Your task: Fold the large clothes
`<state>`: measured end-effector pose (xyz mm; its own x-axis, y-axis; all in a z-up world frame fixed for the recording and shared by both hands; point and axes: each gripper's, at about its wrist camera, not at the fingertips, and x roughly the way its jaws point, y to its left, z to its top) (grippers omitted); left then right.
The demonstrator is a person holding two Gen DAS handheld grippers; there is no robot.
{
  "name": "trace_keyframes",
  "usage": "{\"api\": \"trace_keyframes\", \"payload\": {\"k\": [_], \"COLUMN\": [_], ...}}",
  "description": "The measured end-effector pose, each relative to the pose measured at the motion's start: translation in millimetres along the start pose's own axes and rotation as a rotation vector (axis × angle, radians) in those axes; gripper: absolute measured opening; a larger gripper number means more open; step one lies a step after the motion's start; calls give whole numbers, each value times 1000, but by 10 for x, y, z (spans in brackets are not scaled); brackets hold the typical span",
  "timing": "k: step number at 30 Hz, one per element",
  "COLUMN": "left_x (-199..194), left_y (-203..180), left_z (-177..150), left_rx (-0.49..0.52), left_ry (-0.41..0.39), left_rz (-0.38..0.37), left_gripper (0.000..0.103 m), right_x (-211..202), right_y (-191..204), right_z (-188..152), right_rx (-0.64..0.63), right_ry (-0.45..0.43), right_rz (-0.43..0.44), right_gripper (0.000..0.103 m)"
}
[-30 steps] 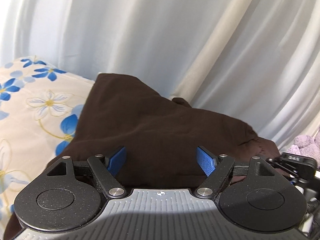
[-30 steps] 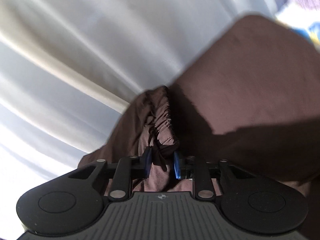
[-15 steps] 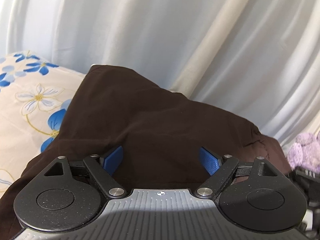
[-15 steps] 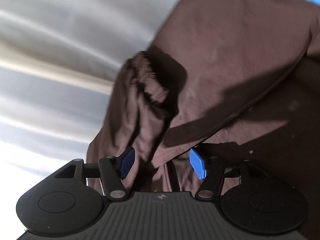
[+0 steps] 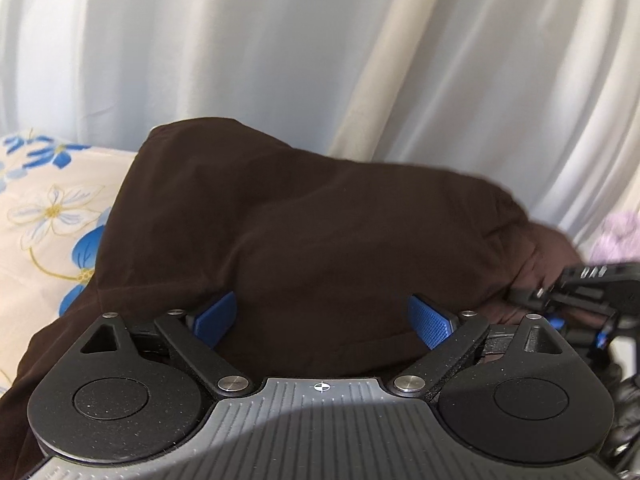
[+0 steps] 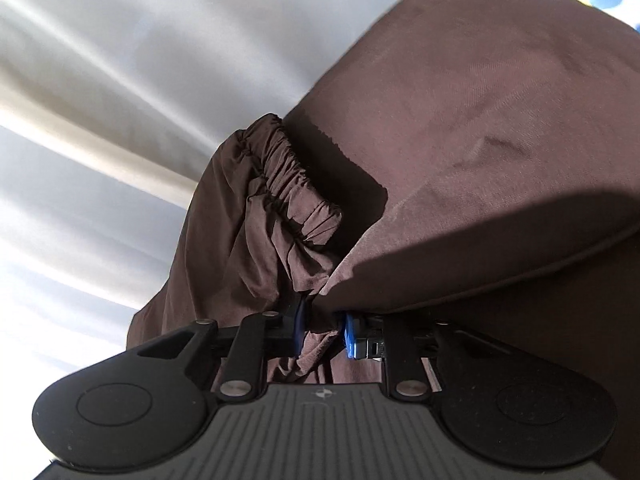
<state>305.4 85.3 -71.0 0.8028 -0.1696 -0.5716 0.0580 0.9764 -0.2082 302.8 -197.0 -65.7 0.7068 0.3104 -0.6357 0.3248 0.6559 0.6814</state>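
Observation:
A large dark brown garment (image 5: pixel 320 240) lies heaped on the bed, folded over itself. My left gripper (image 5: pixel 322 322) hovers low over its near part. Its jaws are opening wide, with cloth lying between and under the blue pads (image 5: pixel 216 318) but not pinched. In the right wrist view the garment (image 6: pixel 460 120) fills the right side, and its gathered elastic hem (image 6: pixel 296 172) sticks out at the left. My right gripper (image 6: pixel 324 332) is closing, its pads pressing a bunched fold of the brown cloth just below that hem. The right gripper (image 5: pixel 580 292) also shows at the left view's right edge.
A white curtain (image 5: pixel 280 40) hangs close behind the garment. A cream bedsheet with blue flowers (image 5: pixel 48 220) lies to the left. A purple plush thing (image 5: pixel 616 236) sits at the far right. A black-gloved hand (image 5: pixel 624 400) shows at the lower right edge.
The left jaws spread wider and the gripper sank nearer the cloth. The right jaws let go of the gathered hem, opened, then closed on a fold of cloth lower down.

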Motion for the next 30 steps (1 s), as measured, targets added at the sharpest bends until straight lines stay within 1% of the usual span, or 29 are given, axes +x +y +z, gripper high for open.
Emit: {"api": "trace_keyframes", "payload": {"k": [2,4,5,6,7,8,10,12,14,15,16,18,19,21,22,23,24,26,28,29,30], "left_x": [35,42,40,27,3,-41,-139,-288,-477,-615,-766,-1105,-1278,-1614,-1762,-1910,-2021,-2217,-2349,-2395,-2433], "left_y": [-86,-172,-192,-209,-219,-231,-236,-231,-208,-179,-151,-54,-3,152,236,327,399,540,675,735,786], "left_z": [-45,-77,-80,-81,-80,-79,-86,-130,-190,-231,-278,-367,-418,-530,-586,-651,-694,-783,-854,-884,-916], "left_rx": [70,134,149,156,155,146,119,88,38,4,-27,-71,-88,-127,-147,-166,-174,-171,-177,-191,-205], "left_ry": [4,15,23,30,38,45,52,76,105,111,109,99,95,101,111,127,144,179,205,221,234], "left_rz": [24,60,72,83,95,110,115,118,127,117,96,65,59,57,67,89,115,185,251,272,278], "left_gripper": [100,100,100,100,100,100,100,100,100,100,100,100,100,101,101,101,101,101,101,101,101], "right_x": [-56,-165,-246,-367,-515,-644,-944,-1253,-1585,-1813,-2000,-2427,-2560,-2853,-2910,-2913,-3044,-3235,-3325,-3379,-3376], "right_y": [30,29,48,70,100,124,117,39,-60,-129,-197,-399,-490,-747,-871,-1005,-1143,-1337,-1505,-1574,-1630], "right_z": [-27,-16,-5,-15,-44,-104,-208,-308,-423,-499,-488,-632,-636,-676,-675,-660,-652,-638,-635,-646,-652], "right_rx": [-76,-113,-121,-151,-202,-255,-342,-382,-421,-454,-480,-537,-546,-522,-488,-446,-404,-339,-315,-307,-304], "right_ry": [7,49,63,66,54,37,37,55,57,45,28,-17,-29,-31,-29,-25,-18,-27,-23,-8,14], "right_rz": [6,3,-5,-9,-15,-30,-35,-4,2,3,-5,-39,-57,-69,-101,-140,-168,-197,-213,-224,-229], "right_gripper": [20,24,26,26,26,27,27,27,27,27,28,32,38,42,44,44,44,44,44,44,44]}}
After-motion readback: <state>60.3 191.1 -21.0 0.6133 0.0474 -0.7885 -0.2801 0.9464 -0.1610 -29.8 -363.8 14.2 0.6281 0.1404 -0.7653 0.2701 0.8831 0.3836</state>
